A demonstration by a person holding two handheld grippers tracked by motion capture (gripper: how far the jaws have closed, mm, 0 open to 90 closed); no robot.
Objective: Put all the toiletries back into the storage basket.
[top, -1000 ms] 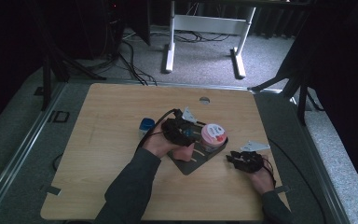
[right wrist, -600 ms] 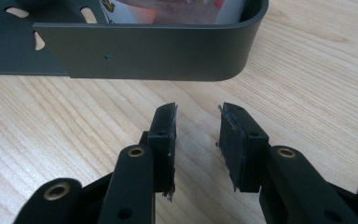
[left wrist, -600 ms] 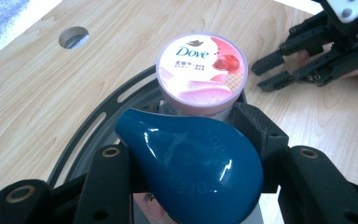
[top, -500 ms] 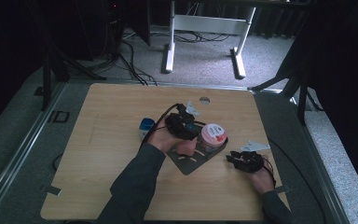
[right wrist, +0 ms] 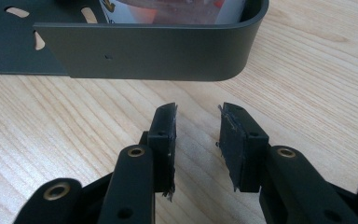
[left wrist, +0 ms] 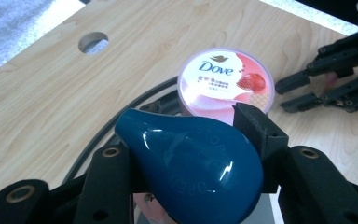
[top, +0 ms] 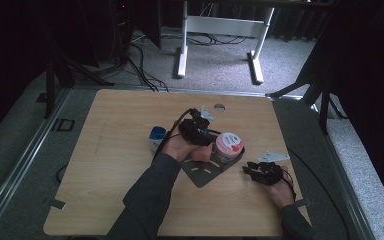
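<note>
A glossy dark-blue teardrop-shaped object [left wrist: 191, 172] is clamped between the jaws of my left gripper [left wrist: 191, 135]. Just past it stands a pink-and-white Dove tub [left wrist: 226, 81], lid up. From above, the left gripper [top: 204, 136] hovers beside that tub [top: 228, 145], which sits inside a dark metal tray [top: 202, 175] at the table's middle. My right gripper [top: 249, 170] rests low on the wood, right of the tray. In the right gripper view its jaws [right wrist: 196, 126] stand apart with nothing between them, facing the tray's rounded wall [right wrist: 158, 51].
A small blue-and-white item [top: 156, 136] lies on the wooden table [top: 105, 170] left of the person's left hand. A round hole [top: 219, 106] pierces the tabletop near its far edge. Cables trail from both grippers. White desk legs [top: 182, 45] stand on the floor beyond.
The left gripper has drifted slightly toward the table's far side, still beside the tub. The right gripper and the tub have stayed put.
</note>
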